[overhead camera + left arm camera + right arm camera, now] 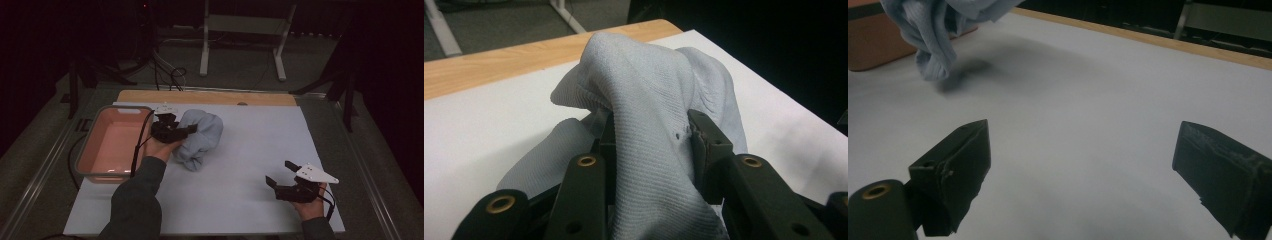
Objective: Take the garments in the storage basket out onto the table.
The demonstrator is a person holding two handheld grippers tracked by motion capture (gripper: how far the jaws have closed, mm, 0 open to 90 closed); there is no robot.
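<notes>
Pink plastic tub [111,144], one, rectangular, sits at the left edge; beside it the left gripper [187,129] pinches one ribbed pale-blue cloth [200,137] (bunched, soft) over the white sheet [250,150]. Right gripper [281,172] stands open, holding nothing.

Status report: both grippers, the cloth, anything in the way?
Left gripper shut on blue cloth, beside pink tub. Right gripper open, empty, apart on white mat. Nothing blocking.

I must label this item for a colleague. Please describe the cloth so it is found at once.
On the white table sheet, look just right of the pink tub. The bunched pale blue cloth is clamped in the left gripper, the only soft thing there.
</notes>
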